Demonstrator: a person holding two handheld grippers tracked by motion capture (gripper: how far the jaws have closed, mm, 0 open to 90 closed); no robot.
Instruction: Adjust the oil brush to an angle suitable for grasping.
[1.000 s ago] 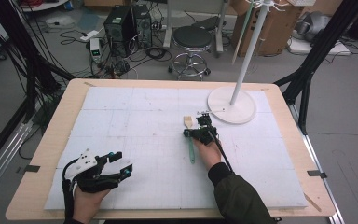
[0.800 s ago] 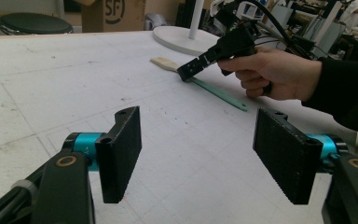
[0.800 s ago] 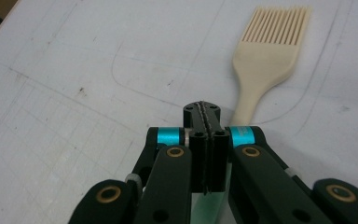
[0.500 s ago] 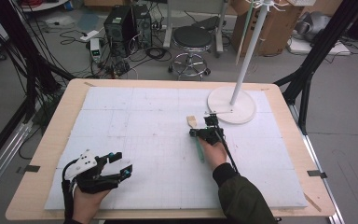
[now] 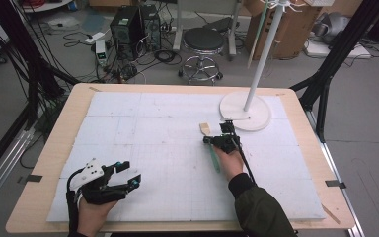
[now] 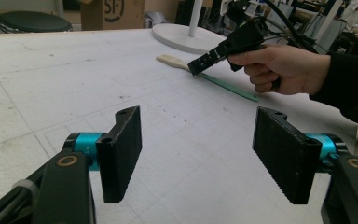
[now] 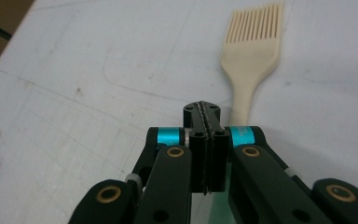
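A basting brush (image 5: 205, 128) with a cream head and a green handle lies flat on the white mat right of centre. My right gripper (image 5: 208, 140) hangs just over its neck, jaws shut flat against each other with nothing between them. In the right gripper view the shut gripper (image 7: 204, 109) points past the brush (image 7: 251, 37), whose neck runs under its right side. My left gripper (image 5: 130, 174) rests near the front left of the table, open. In the left gripper view my own gripper (image 6: 198, 149) is open and bare, with the brush (image 6: 170, 59) and the right gripper (image 6: 193, 69) beyond.
A white coat stand (image 5: 245, 111) with a round base and a thin pole stands at the back right of the mat, close behind the brush. The mat (image 5: 143, 123) covers most of the wooden table (image 5: 54, 148). Stool, boxes and cables lie on the floor beyond.
My right gripper has shifted a little to the right and slightly nearer, and the brush has slid a little right with it. The left gripper has stayed put.
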